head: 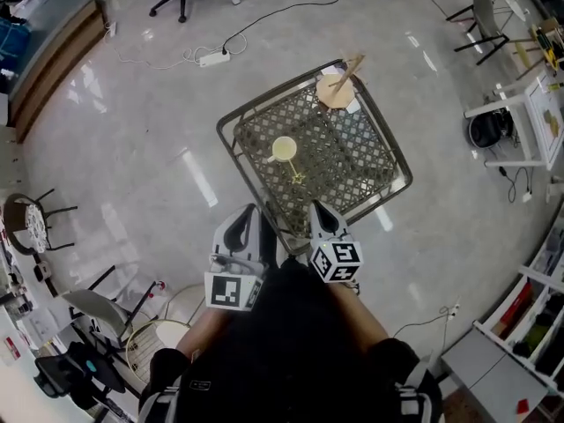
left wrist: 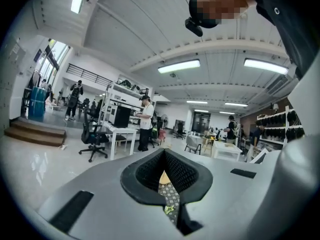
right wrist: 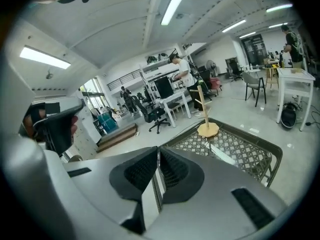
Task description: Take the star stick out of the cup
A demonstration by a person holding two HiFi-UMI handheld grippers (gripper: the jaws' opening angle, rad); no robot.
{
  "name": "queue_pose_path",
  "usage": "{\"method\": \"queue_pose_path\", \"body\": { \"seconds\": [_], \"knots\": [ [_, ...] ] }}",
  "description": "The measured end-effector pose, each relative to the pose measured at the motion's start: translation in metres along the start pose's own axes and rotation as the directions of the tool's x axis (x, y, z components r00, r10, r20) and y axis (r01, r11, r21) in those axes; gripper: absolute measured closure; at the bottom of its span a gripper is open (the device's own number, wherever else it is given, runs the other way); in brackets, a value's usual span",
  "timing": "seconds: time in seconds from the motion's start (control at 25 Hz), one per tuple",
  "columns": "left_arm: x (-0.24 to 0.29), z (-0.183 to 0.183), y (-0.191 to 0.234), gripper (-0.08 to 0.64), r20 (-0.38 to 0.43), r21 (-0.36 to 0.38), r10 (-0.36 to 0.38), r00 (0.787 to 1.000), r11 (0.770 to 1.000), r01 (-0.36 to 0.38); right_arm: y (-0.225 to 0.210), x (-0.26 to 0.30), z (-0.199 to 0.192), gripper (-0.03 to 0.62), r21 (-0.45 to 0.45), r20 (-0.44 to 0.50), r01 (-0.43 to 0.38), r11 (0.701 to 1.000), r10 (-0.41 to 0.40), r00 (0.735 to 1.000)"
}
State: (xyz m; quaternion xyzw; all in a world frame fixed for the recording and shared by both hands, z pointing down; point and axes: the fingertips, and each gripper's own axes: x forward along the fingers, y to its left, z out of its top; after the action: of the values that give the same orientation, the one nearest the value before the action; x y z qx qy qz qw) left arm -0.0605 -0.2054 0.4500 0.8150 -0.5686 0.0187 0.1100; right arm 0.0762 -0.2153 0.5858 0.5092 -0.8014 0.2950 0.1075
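A pale yellow cup (head: 284, 149) stands near the middle of a metal lattice table (head: 370, 157). A thin yellow star stick (head: 294, 173) runs from the cup's near rim toward me, its star at the near end. I cannot tell whether it leans out of the cup or lies on the lattice. Both grippers hover at the table's near edge, apart from the cup. The left gripper (head: 251, 220) has its jaws a little apart and empty; through the gap (left wrist: 164, 156) show the cup (left wrist: 164, 176) and star (left wrist: 170, 210). The right gripper (head: 319, 211) (right wrist: 158, 151) is shut on nothing.
A round wooden stand with pegs (head: 337, 88) (right wrist: 207, 129) sits at the table's far corner. A power strip with cable (head: 214, 57) lies on the shiny floor beyond. Chairs, desks and shelves ring the room; people stand at desks (left wrist: 146, 121) far off.
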Motion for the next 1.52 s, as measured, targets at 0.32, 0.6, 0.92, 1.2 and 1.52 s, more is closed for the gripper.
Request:
{"method": "queue_pose_path", "body": {
  "seconds": [0.32, 0.6, 0.92, 1.2, 1.52],
  "knots": [
    [0.056, -0.010, 0.025, 0.546, -0.052, -0.041, -0.046, 0.998, 0.998, 0.043, -0.030, 0.064, -0.032, 0.537, 0.164, -0.136, 0.065, 0.984, -0.043, 0.990],
    [0.082, -0.014, 0.046, 0.546, -0.090, -0.064, -0.049, 0.995, 0.997, 0.043, -0.050, 0.099, -0.060, 0.486, 0.278, -0.240, 0.131, 0.951, -0.064, 0.969],
    [0.105, -0.014, 0.067, 0.546, -0.105, -0.091, -0.049, 0.993, 0.995, 0.040, -0.057, 0.124, -0.081, 0.466, 0.355, -0.317, 0.175, 0.918, -0.058, 0.947],
    [0.112, -0.018, 0.071, 0.546, -0.112, -0.101, -0.049, 0.992, 0.994, 0.038, -0.059, 0.132, -0.094, 0.473, 0.374, -0.370, 0.188, 0.908, -0.040, 0.928],
    [0.102, -0.020, 0.072, 0.546, -0.108, -0.103, -0.033, 0.994, 0.994, 0.022, -0.059, 0.132, -0.096, 0.568, 0.335, -0.372, 0.198, 0.921, -0.064, 0.926]
  ]
}}
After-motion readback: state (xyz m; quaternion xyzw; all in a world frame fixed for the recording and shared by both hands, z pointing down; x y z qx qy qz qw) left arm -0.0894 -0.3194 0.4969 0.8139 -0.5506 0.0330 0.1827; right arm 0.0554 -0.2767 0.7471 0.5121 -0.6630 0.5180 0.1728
